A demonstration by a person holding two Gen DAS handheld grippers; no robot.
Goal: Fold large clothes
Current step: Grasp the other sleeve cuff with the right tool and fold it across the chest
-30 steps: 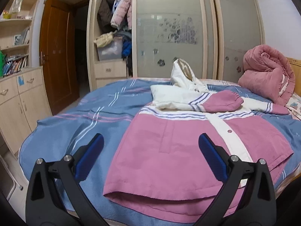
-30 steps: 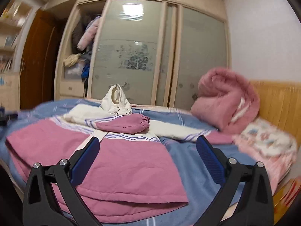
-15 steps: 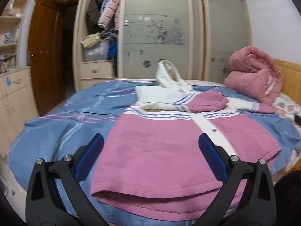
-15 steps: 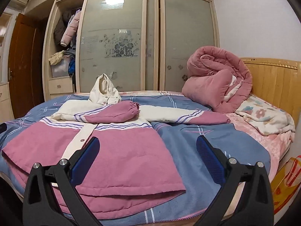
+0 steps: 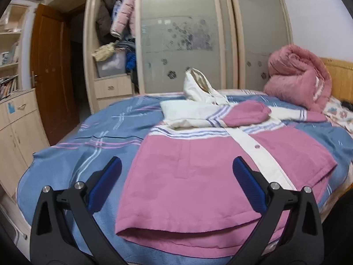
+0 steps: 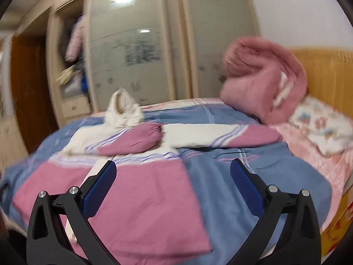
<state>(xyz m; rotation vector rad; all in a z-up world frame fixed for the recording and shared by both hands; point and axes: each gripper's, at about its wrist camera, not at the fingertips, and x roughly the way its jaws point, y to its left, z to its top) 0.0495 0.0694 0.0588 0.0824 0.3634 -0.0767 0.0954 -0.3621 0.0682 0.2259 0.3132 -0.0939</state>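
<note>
A pink and white hooded jacket [image 5: 198, 172] [image 6: 141, 190] lies front up on the blue bedspread [image 5: 83, 154]. One pink-cuffed sleeve [image 5: 247, 113] [image 6: 134, 141] is folded across its chest. The other sleeve [image 6: 220, 134] stretches out sideways toward the headboard. The white hood [image 5: 198, 86] [image 6: 123, 108] stands up at the far end. My left gripper [image 5: 176, 172] hangs open above the jacket's near hem, holding nothing. My right gripper [image 6: 173, 174] is open too, over the jacket's right edge and the bedspread. That view is blurred.
A rolled pink quilt [image 5: 297, 79] [image 6: 262, 77] rests by the wooden headboard [image 6: 326, 72], beside a floral pillow [image 6: 320, 128]. Behind the bed stands a wardrobe [image 5: 181, 33] with sliding glass doors and an open section stuffed with clothes. A brown door [image 5: 53, 72] and low cabinets [image 5: 15, 130] stand at left.
Both grippers stayed open and empty. The left view has turned slightly left. The right view has swung and tilted, with the jacket nearer beneath it.
</note>
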